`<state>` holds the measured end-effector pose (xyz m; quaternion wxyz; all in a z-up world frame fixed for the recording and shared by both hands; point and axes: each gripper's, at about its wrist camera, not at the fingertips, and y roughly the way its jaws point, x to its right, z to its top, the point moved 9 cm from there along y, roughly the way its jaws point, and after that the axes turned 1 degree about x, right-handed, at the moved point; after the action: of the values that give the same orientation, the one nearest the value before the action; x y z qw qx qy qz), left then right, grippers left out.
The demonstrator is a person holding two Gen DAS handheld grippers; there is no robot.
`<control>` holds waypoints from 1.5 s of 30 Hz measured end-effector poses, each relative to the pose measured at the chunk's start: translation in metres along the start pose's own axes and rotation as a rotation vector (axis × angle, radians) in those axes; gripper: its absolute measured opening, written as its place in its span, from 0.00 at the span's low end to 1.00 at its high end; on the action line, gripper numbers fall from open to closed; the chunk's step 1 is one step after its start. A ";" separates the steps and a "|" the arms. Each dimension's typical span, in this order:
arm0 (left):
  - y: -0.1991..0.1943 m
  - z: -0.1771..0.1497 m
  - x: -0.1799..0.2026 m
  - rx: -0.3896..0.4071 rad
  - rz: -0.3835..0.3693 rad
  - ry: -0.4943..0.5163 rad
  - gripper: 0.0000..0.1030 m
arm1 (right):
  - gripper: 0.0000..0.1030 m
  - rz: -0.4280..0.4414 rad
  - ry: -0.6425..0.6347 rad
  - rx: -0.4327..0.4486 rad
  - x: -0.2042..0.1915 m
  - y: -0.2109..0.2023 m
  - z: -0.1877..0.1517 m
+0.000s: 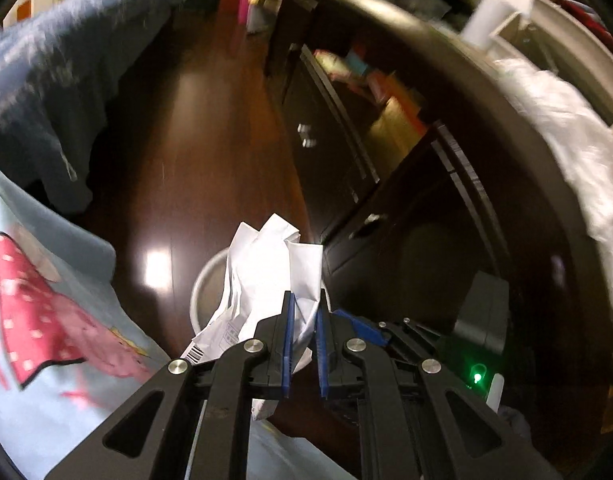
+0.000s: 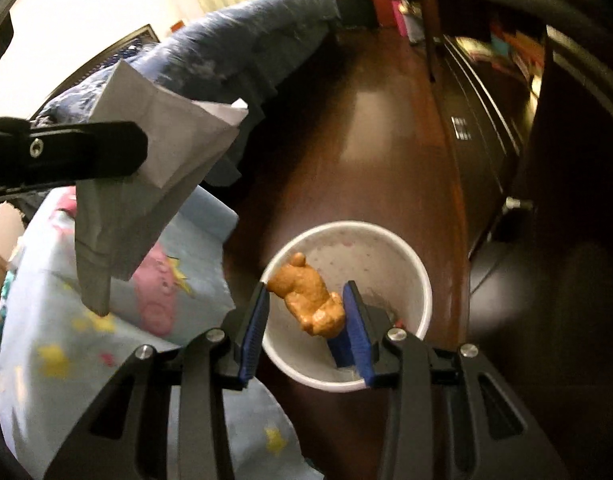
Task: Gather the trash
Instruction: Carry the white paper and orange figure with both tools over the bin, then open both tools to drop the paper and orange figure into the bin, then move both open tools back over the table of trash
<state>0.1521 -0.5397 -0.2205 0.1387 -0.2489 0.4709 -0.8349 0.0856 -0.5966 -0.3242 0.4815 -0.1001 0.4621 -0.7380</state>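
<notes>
My left gripper (image 1: 305,304) is shut on a crumpled white paper (image 1: 266,272), held above the white bin (image 1: 204,280) on the floor. In the right wrist view that gripper (image 2: 140,148) enters from the left with the paper (image 2: 162,152) hanging from it. My right gripper (image 2: 306,294) stands wide open over the white round bin (image 2: 418,280). A brown piece of trash shaped like a small animal (image 2: 306,296) is between its fingers, touching the right pad, over the bin's mouth. I cannot tell whether it is falling.
A light blue cartoon-print blanket (image 2: 106,340) covers the bed at the left, with a dark blue cover (image 2: 246,40) behind it. Dark wooden floor (image 2: 386,120) runs ahead. Dark cabinets and shelves (image 1: 366,140) line the right side.
</notes>
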 end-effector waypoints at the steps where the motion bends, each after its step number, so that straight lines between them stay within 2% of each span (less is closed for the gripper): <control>1: 0.012 0.002 -0.003 -0.023 0.003 -0.016 0.10 | 0.38 -0.001 0.008 -0.006 0.003 0.005 -0.002; 9: 0.061 0.007 -0.001 -0.115 0.005 -0.041 0.10 | 0.38 0.005 0.081 -0.057 0.028 0.051 -0.017; 16: 0.098 0.001 -0.011 -0.203 0.018 -0.119 0.10 | 0.38 0.004 0.115 -0.098 0.040 0.080 -0.022; 21: 0.108 -0.003 -0.025 -0.209 0.069 -0.123 0.12 | 0.40 0.001 0.110 -0.099 0.042 0.093 -0.028; 22: 0.109 -0.003 -0.027 -0.209 0.078 -0.123 0.15 | 0.42 -0.003 0.105 -0.099 0.042 0.094 -0.029; 23: 0.109 -0.003 -0.028 -0.206 0.079 -0.128 0.30 | 0.46 -0.003 0.097 -0.100 0.041 0.094 -0.030; 24: 0.109 -0.002 -0.029 -0.200 0.081 -0.133 0.51 | 0.56 -0.005 0.090 -0.097 0.040 0.095 -0.031; 25: 0.107 0.000 -0.031 -0.184 0.097 -0.137 0.62 | 0.63 -0.007 0.085 -0.095 0.040 0.095 -0.031; 26: 0.107 0.003 -0.033 -0.172 0.116 -0.138 0.79 | 0.65 -0.008 0.077 -0.093 0.039 0.096 -0.032; 27: 0.104 0.005 -0.035 -0.156 0.140 -0.139 0.87 | 0.71 -0.009 0.072 -0.091 0.038 0.097 -0.032; 30: 0.099 0.011 -0.038 -0.126 0.166 -0.138 0.95 | 0.91 0.004 0.057 -0.070 0.034 0.095 -0.032; 32: 0.097 0.014 -0.040 -0.115 0.172 -0.144 0.96 | 0.96 0.012 0.043 -0.068 0.030 0.095 -0.032; 39: 0.086 0.013 -0.036 -0.106 0.189 -0.118 0.96 | 0.97 0.019 0.039 -0.059 0.023 0.084 -0.023; 45: 0.040 0.014 -0.025 -0.032 0.167 -0.124 0.96 | 0.97 0.029 0.001 0.002 0.003 0.042 0.001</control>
<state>0.1805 -0.5591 -0.2553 0.2325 -0.2620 0.4939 -0.7958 0.1103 -0.6041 -0.3569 0.4919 -0.0924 0.4629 -0.7316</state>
